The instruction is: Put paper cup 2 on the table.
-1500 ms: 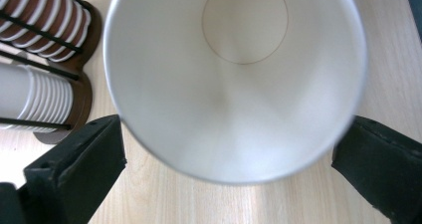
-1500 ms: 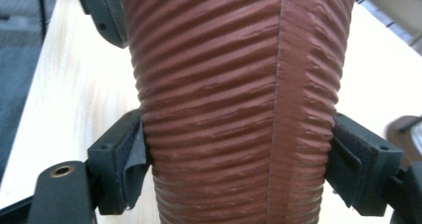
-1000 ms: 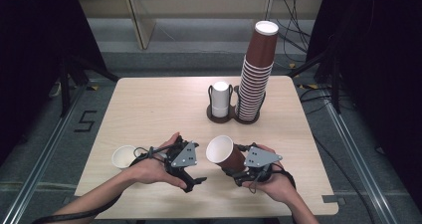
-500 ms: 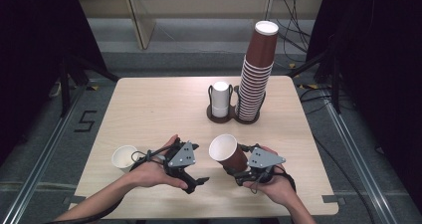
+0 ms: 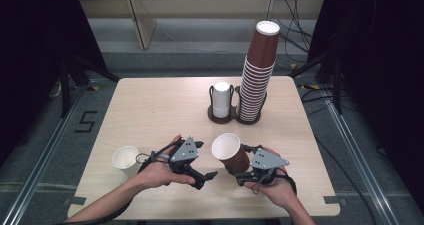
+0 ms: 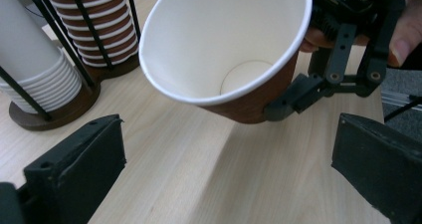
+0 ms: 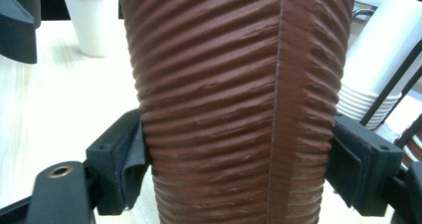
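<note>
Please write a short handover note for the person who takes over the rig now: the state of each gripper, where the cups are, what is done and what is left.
Right gripper: shut on the brown cup, tilted above the table, mouth towards the left gripper.
Left gripper: open, holding nothing.
White cup: upright at the left edge.
Holder: short white stack and tall brown stack.
Done: one brown cup picked up.
Left: probably joining it with the white cup.

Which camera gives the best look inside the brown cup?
The left gripper view: the brown cup faces it, white inside showing. The high view shows it small and tilted; the right gripper view shows its ribbed wall between the right gripper.
</note>
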Demonstrator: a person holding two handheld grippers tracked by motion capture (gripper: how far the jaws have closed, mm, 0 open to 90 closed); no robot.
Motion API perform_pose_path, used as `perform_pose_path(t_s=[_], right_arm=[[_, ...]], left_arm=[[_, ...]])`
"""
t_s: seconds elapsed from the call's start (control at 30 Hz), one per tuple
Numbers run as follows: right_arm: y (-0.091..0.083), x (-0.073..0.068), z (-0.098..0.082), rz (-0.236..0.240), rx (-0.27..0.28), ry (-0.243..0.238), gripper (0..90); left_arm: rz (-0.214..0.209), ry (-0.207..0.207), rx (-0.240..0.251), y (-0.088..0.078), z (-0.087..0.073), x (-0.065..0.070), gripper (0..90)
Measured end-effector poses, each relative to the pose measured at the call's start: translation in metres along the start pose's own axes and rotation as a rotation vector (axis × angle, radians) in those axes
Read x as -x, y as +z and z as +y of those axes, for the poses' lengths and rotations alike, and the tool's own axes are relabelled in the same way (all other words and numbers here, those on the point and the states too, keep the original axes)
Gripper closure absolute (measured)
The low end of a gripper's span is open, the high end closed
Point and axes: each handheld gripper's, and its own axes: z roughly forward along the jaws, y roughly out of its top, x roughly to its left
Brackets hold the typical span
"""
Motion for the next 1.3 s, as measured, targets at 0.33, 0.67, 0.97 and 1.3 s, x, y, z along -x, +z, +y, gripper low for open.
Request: perform_pose_path(t_s=[0.33,0.67,0.97,1.3], right_arm=[[-0.002,-0.002,0.005,-0.029,0.024,0.018,19.8],[0.002,-0.004,0.005,-0.023,0.033,0.021,19.8],[0.001,-0.006,0.007,-0.007,0.027,0.025,19.8],[0.004,-0.008,0.008,-0.006,0.045,0.024,19.8]], left_arm=[[0.012,-0.035,0.074,0.007,0.007,0.007,0.0],[0.007,-0.096,0.091,0.019,0.009,0.004,0.0],[0.0,-0.131,0.101,0.028,0.013,0.0,0.0],[-0.011,-0.152,0.121,0.033,0.019,-0.004,0.0]])
